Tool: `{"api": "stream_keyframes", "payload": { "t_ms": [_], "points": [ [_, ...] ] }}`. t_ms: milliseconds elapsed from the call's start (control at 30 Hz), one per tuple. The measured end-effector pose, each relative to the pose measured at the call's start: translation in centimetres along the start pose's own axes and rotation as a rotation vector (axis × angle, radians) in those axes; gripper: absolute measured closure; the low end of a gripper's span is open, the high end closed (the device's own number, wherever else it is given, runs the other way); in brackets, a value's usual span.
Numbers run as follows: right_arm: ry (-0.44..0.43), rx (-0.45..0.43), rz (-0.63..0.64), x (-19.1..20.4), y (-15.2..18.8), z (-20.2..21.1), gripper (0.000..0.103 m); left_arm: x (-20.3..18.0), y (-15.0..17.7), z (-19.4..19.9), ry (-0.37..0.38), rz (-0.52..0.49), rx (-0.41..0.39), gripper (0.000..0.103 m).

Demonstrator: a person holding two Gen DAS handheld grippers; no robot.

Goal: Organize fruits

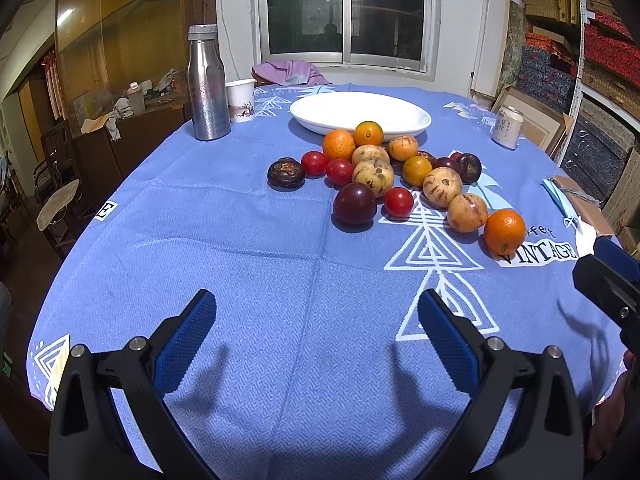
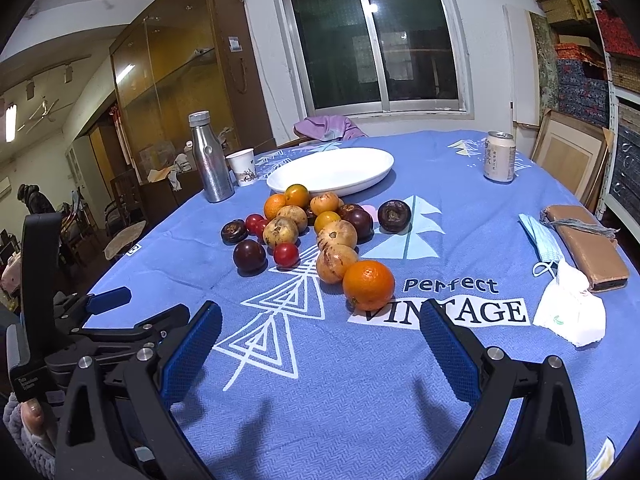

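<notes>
Both grippers hang low over the near edge of the blue tablecloth [image 1: 248, 240], nothing in either: left gripper [image 1: 316, 316] has its blue pads spread wide with bare cloth between them, right gripper [image 2: 320, 328] same, jaws wide apart and empty. Task looks like it hasn't started. White plate [image 2: 360, 160] at the far side is empty, and all the fruit sits loose on the cloth in one cluster just in front of it. Nearest piece to the right gripper is the big orange [image 2: 369, 285], resting on the "VINTAGE" print and touching a tan speckled fruit [image 2: 336, 263] behind it. Dark plum [image 1: 354, 203] and a cherry tomato [image 1: 398, 201] sit at the near front of the pile on the left side; a dark brown fruit [image 1: 286, 173] lies slightly apart at the left edge. Rest of the pile is tightly packed, so pieces will likely roll when a neighbour is lifted. Clutter to ignore: steel bottle [image 1: 207, 84], paper cup [image 1: 241, 99], drink can [image 2: 498, 156], face mask [image 2: 544, 242], brown case [image 2: 586, 246]. My read: everything is left to do, and the outer fruits are the easy first picks.
</notes>
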State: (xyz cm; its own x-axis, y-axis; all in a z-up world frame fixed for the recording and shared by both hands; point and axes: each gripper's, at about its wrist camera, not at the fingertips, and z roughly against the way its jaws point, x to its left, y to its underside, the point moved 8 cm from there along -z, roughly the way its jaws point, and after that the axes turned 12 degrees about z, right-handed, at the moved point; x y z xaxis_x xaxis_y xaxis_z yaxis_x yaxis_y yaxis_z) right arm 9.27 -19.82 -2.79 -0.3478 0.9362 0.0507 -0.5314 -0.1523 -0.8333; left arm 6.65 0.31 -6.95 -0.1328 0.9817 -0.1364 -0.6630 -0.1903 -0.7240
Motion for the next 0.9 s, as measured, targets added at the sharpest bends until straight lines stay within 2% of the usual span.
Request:
{"api": "stream_keyframes", "payload": {
  "t_ms": [367, 500, 733, 900],
  "points": [
    [-0.006, -0.039, 0.014, 0.2, -0.3, 0.5, 0.003, 0.0, 0.1, -0.1, 0.000, -0.004, 0.001, 0.004],
    [0.010, -0.024, 0.038, 0.1, -0.2, 0.2, 0.003, 0.0, 0.1, -0.1, 0.000, -0.004, 0.000, 0.004],
    [-0.048, 0.004, 0.034, 0.6, 0.1, -0.3, 0.003, -0.1, 0.2, -0.2, 0.002, -0.012, -0.001, 0.004],
    [-0.030, -0.001, 0.081, 1.5, 0.1, -0.1, 0.003, -0.2, 0.3, -0.2, 0.001, -0.012, -0.002, 0.004]
  ]
}}
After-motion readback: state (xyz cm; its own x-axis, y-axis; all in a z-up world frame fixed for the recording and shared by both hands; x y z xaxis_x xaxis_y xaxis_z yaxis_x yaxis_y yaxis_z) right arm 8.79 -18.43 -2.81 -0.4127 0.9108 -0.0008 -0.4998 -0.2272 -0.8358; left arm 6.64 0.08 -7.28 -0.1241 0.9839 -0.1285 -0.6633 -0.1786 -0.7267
